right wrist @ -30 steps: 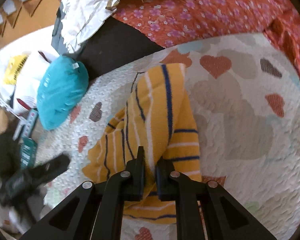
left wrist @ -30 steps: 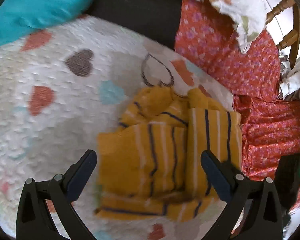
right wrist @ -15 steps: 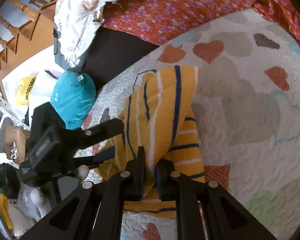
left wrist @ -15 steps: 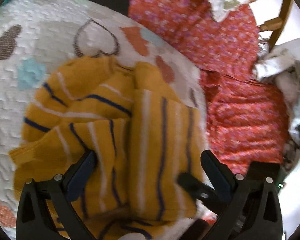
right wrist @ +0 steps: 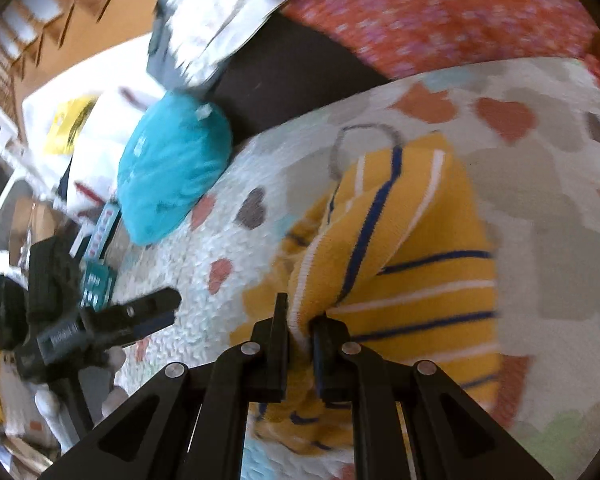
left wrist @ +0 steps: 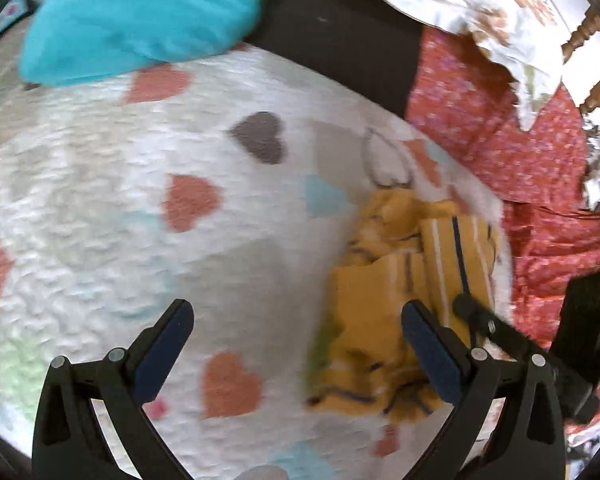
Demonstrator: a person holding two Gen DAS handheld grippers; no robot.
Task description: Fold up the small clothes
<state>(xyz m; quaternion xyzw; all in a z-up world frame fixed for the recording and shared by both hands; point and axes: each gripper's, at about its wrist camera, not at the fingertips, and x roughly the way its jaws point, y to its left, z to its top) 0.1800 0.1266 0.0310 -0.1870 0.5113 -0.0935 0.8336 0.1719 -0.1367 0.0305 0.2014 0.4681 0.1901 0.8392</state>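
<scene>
A small yellow garment (right wrist: 412, 264) with navy and white stripes lies partly folded on a white quilt with coloured hearts (right wrist: 540, 184). My right gripper (right wrist: 300, 324) is shut on a fold of its striped cloth and lifts it slightly. In the left wrist view the garment (left wrist: 396, 300) sits at the right, with the right gripper (left wrist: 476, 316) on it. My left gripper (left wrist: 296, 320) is open and empty above the bare quilt (left wrist: 140, 208), left of the garment; it also shows in the right wrist view (right wrist: 112, 320).
A teal cushion (left wrist: 140, 16) lies at the quilt's far left edge. Red floral fabric (left wrist: 540, 152) borders the quilt on the right, a white patterned cloth (left wrist: 480, 0) beyond it. Wooden chair parts (left wrist: 596, 80) stand at the far right. Bags and clutter (right wrist: 60, 128) lie off the bed.
My left gripper has drawn back to the left, off the garment, and stays open. My right gripper keeps its grip on the fold and has pulled it up and over a little.
</scene>
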